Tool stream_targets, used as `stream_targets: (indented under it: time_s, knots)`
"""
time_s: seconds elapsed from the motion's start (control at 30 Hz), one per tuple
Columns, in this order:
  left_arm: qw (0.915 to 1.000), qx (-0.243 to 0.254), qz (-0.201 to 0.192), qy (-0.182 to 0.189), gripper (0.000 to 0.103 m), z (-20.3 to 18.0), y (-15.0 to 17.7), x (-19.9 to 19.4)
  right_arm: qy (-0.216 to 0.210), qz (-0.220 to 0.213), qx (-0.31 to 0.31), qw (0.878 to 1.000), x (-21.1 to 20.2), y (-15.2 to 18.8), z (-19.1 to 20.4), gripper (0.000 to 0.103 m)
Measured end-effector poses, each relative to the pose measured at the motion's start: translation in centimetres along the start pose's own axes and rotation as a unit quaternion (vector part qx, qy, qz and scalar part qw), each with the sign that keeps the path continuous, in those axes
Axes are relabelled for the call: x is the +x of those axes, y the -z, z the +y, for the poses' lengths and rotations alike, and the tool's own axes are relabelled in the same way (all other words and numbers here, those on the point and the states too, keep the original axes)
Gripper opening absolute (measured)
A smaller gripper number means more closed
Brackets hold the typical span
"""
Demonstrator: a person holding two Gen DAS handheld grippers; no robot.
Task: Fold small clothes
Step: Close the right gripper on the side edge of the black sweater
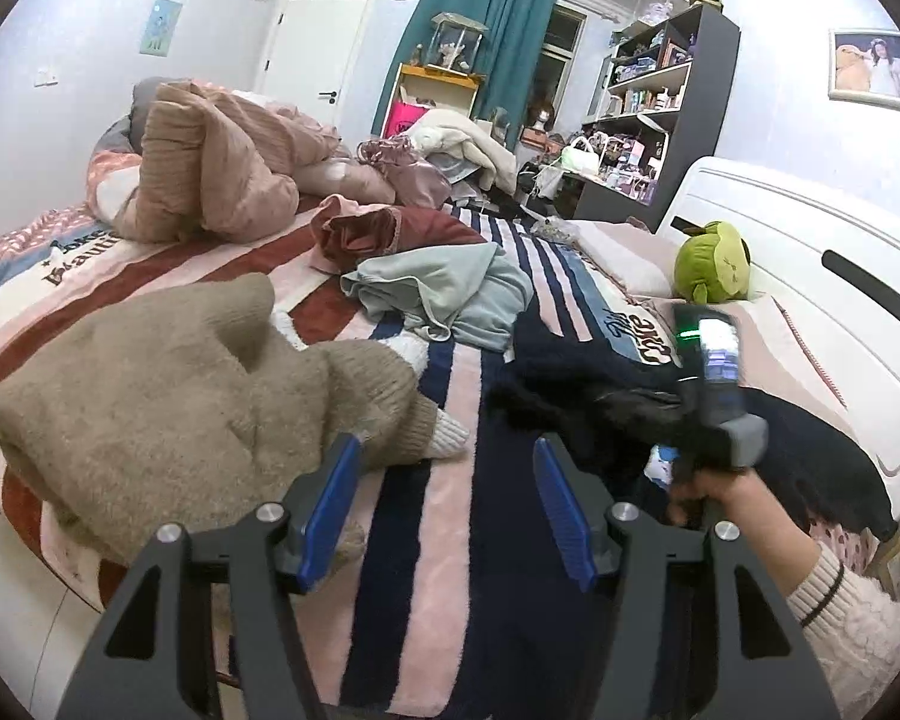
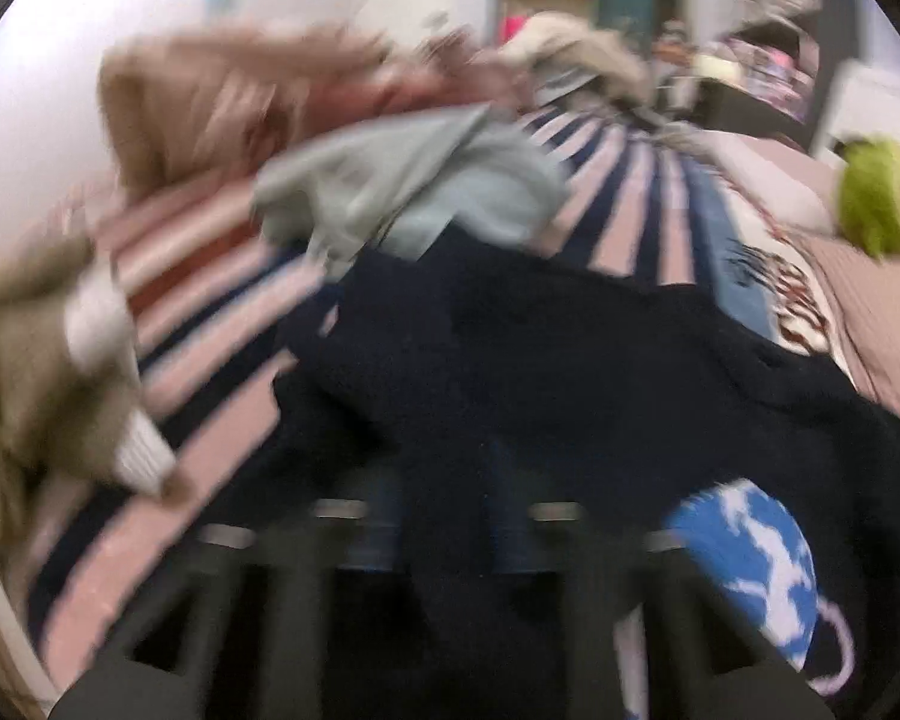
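My left gripper (image 1: 444,450) hangs open over the striped blanket (image 1: 450,570), with nothing between its blue pads (image 1: 330,498). A tan knit sweater (image 1: 162,396) with white cuffs lies bunched just left of it. To the right, a hand (image 1: 726,492) holds the right gripper low over a crumpled navy garment (image 1: 570,360). The right wrist view is blurred. It shows my right gripper (image 2: 447,480) with its fingers close together, shut on the near edge of the navy garment (image 2: 570,348). A blue patch with white print (image 2: 750,558) shows at its right.
A light blue-grey garment (image 1: 450,294) and a maroon one (image 1: 390,234) lie further up the bed. A heap of pink bedding (image 1: 222,168) fills the back left. A green plush toy (image 1: 714,264) sits by the white headboard (image 1: 810,276). Shelves (image 1: 660,108) stand behind.
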State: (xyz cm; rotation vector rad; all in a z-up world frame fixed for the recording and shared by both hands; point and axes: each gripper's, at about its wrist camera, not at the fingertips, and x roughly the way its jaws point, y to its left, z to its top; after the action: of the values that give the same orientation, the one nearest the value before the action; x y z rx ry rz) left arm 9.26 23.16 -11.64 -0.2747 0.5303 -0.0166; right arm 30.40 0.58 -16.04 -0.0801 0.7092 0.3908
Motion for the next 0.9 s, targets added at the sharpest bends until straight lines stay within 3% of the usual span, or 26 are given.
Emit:
stream_targets:
  time_s: [0.07, 0.17, 0.23, 0.37, 0.47, 0.53, 0.63, 0.77, 0.9]
  knots:
    - [1.0000, -0.003, -0.004, 0.008, 0.056, -0.3, -0.1, -0.1, 0.020, -0.032, 0.029, 0.999, -3.1, 0.9, -2.4, 0.008]
    - [0.9996, -0.005, -0.012, 0.027, 0.056, -1.3, 0.0, -0.4, 0.022, -0.043, 0.115, 0.992, -7.5, 4.3, -7.1, 0.007]
    - [0.9993, -0.001, -0.015, 0.036, 0.056, -2.3, 0.1, -0.6, 0.027, -0.039, 0.179, 0.983, -10.0, 7.8, -10.2, 0.007]
    - [0.9985, 0.012, -0.010, 0.053, 0.057, -4.2, 0.2, -0.4, 0.018, -0.006, 0.200, 0.980, -12.4, 13.1, -11.6, 0.008]
    - [0.9978, 0.026, -0.009, 0.060, 0.058, -5.8, 0.4, -0.7, -0.027, 0.018, 0.220, 0.975, -13.2, 15.4, -12.2, 0.017]
    - [0.9974, 0.030, -0.012, 0.064, 0.061, -6.2, 0.4, -1.3, -0.023, -0.003, 0.221, 0.975, -14.4, 15.8, -12.8, 0.040]
    - [0.9975, 0.031, -0.017, 0.062, 0.063, -6.5, 0.3, -2.0, -0.007, -0.023, 0.224, 0.974, -15.7, 15.6, -13.7, 0.057]
    - [0.9974, 0.029, -0.017, 0.063, 0.064, -6.8, 0.2, -2.7, 0.008, -0.026, 0.266, 0.964, -17.3, 16.2, -15.5, 0.060]
    - [0.9973, 0.034, -0.017, 0.063, 0.075, -7.9, 0.0, -2.6, 0.050, -0.054, 0.260, 0.963, -20.3, 16.9, -17.5, 0.060]
